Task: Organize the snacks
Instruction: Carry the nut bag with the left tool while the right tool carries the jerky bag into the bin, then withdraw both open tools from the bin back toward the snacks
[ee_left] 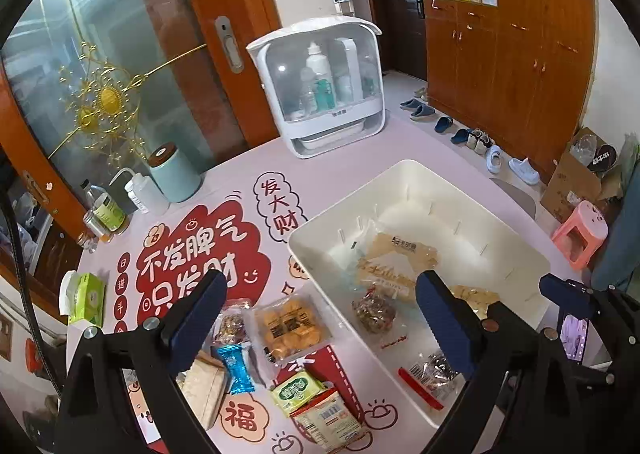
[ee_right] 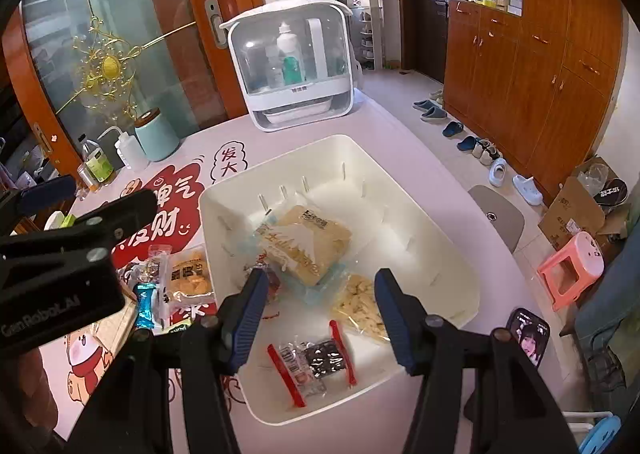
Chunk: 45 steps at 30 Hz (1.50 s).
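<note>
- The left hand-held gripper (ee_left: 320,318) is spread wide with nothing between its blue pads. It hangs over the near edge of the white bin (ee_left: 516,238), where the bin meets the loose snacks.
- The right hand-held gripper (ee_right: 320,318) is also spread wide and holds nothing. It hangs over the inside of the bin (ee_right: 460,254).
- Both views show the snacks in the bin: a big tan cracker bag (ee_right: 304,242), a clear bag of pale puffs (ee_right: 360,306), and a red-edged packet (ee_right: 312,366) near the front.
- Only the left view clearly shows a small round nut pack (ee_left: 374,312) in the bin; in the right view a blue pad partly hides it.
- Only the left view shows the whole pile of snacks on the desk (ee_left: 248,166) beside the bin: a tray of yellow cakes (ee_left: 290,324), a blue candy bar (ee_left: 236,368), a green packet (ee_left: 298,392), and a box with a barcode (ee_left: 328,420).
- The left view alone shows a green tissue box (ee_left: 86,298) at the desk's left edge.
- The right view alone shows a phone (ee_right: 528,334) with a girl's face, just beside the bin.
- Both show a white case of bottles (ee_right: 290,66) at the far end of the desk.
</note>
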Motion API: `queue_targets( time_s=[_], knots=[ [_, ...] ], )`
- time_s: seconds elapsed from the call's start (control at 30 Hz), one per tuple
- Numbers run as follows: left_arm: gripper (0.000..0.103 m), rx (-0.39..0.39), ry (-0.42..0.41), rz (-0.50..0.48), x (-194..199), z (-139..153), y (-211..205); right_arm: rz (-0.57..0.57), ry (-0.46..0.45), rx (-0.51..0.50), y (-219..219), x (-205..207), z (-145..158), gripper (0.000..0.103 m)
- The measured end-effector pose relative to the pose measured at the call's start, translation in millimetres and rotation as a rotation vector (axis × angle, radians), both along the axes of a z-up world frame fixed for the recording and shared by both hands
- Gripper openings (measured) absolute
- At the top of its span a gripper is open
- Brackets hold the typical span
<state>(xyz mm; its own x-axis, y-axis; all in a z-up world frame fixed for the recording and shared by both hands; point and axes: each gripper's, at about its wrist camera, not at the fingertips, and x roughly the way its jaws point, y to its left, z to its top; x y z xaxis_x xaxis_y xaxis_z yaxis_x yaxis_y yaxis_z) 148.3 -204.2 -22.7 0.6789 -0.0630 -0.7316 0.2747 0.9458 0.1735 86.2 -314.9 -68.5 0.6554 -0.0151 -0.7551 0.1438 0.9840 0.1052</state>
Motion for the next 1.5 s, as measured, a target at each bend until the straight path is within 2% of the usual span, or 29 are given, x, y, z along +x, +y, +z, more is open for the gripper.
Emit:
queue_targets(
  time_s=[0.4, 0.73, 0.93, 1.13, 1.2, 1.23, 1.27, 1.5],
  knots=[
    [0.095, -0.034, -0.035, 0.064, -23.8, 20.7, 64.4, 0.01, -0.016, -0.009, 33.6, -11.4, 11.3, 0.056],
    [0.095, -0.06, -0.078, 0.131, -49.5, 38.3, 146.2, 0.025, -0.044, -0.022, 79.3, -21.4, 26.8, 0.056],
    [0.095, -0.07, -0.092, 0.163, -58.0, 39.5, 200.0, 0.039, -0.068, -0.027, 113.4, -30.0, 36.6, 0.056],
    [0.095, -0.088, -0.073, 0.183, -59.2, 29.9, 251.5, 0.037, -0.084, -0.028, 144.4, -37.4, 42.2, 0.056],
    [0.095, -0.09, -0.062, 0.178, -59.3, 24.4, 266.2, 0.038, -0.088, -0.024, 152.7, -40.2, 42.5, 0.059],
    [0.095, -0.088, -0.055, 0.174, -59.2, 21.5, 272.0, 0.039, -0.089, -0.019, 155.3, -41.3, 42.1, 0.064],
    [0.095, -0.084, -0.047, 0.168, -59.3, 17.2, 278.2, 0.041, -0.092, -0.008, 159.0, -42.9, 41.0, 0.067],
    [0.095, -0.061, 0.062, 0.079, -51.8, -29.0, 300.4, 0.018, -0.062, 0.015, 171.1, -53.9, 16.7, 0.067]
  ],
)
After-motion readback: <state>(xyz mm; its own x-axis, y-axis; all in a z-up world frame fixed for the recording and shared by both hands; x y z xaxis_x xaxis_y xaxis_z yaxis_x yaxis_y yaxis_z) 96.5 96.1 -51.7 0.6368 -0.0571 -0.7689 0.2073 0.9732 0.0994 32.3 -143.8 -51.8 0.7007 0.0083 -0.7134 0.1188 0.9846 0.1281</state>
